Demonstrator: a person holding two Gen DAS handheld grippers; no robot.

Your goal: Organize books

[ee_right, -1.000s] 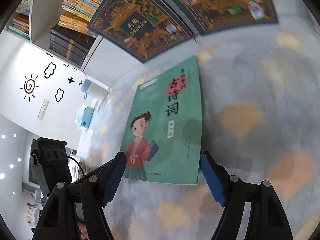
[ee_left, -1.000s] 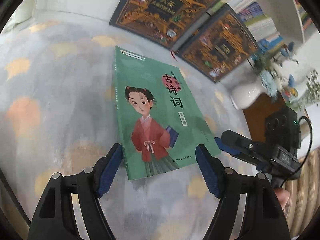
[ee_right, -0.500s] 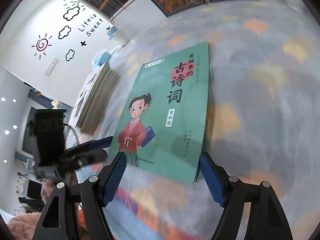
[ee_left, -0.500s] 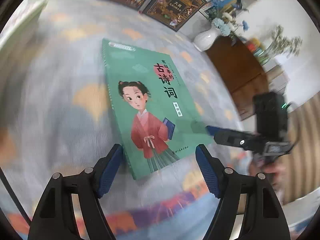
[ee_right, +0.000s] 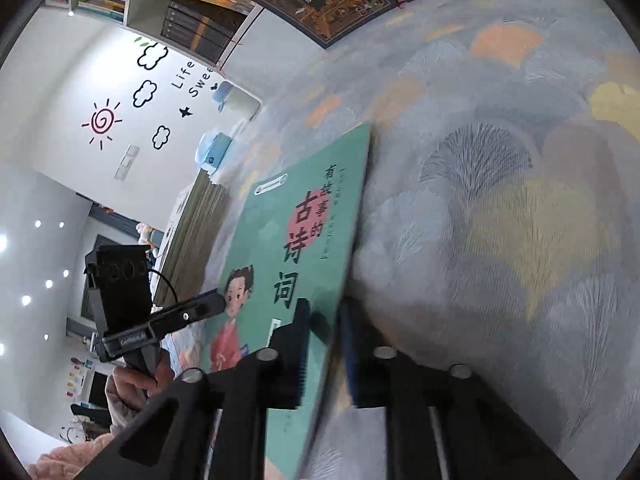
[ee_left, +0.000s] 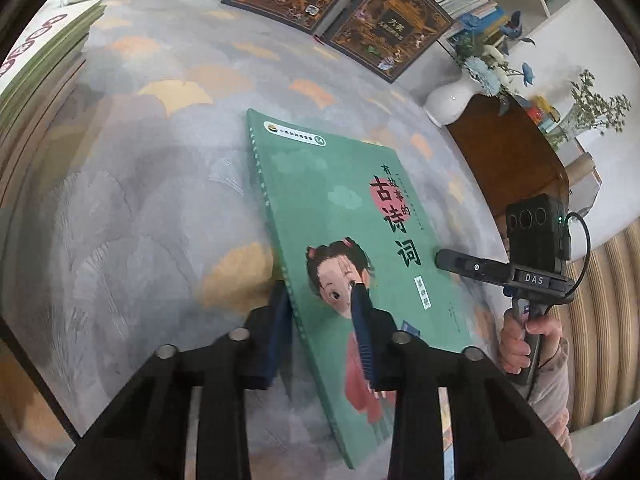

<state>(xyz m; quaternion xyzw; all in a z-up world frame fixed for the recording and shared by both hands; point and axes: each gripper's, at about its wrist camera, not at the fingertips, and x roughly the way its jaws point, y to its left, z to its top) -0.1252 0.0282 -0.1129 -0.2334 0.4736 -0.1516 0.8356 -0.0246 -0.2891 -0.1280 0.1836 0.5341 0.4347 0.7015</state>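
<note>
**Green book clamped from both sides**

Green and glossy, the book (ee_left: 352, 232) with the girl in a red robe on its cover is lifted off the patterned cloth (ee_left: 152, 184), tilted on edge. The left gripper (ee_left: 320, 320) is closed narrowly on its spine side, one blue pad under the cover and the other pressed on the girl's face. The right gripper (ee_right: 326, 344) pinches the opposite long edge, its jaws drawn in tight with the cover between them. In the left wrist view the right gripper shows beside the book's far edge, held by a hand (ee_left: 528, 340) in a pink sleeve.

Two large dark ornate books (ee_left: 344, 4) lie at the far end of the cloth, below a shelf of books (ee_right: 216, 8). A stack of books (ee_left: 36, 64) stands at the left, and a white vase (ee_left: 448, 100) of blue flowers sits on a brown cabinet (ee_left: 508, 152)
</note>
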